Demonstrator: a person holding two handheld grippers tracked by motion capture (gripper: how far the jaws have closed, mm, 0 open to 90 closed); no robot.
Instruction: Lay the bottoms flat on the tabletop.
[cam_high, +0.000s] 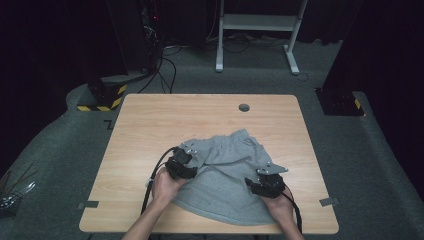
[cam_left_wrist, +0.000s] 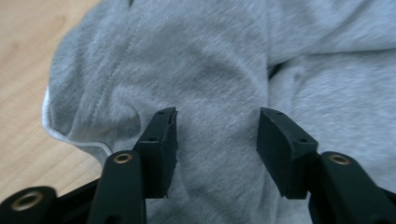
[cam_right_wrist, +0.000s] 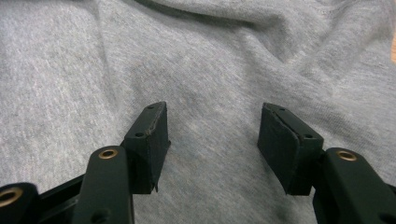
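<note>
A grey sweat garment lies crumpled on the near half of the wooden table. My left gripper rests at the garment's left edge. In the left gripper view its jaws stand apart over a fold of the grey cloth, with the hem and bare wood at the left. My right gripper sits on the garment's right side. In the right gripper view its jaws are spread over flat grey fabric, and nothing is pinched between them.
A round cable hole is set in the far part of the table. Tape pieces mark the near corners. Beyond the table stand a white frame and a dark rack with cables on the grey floor.
</note>
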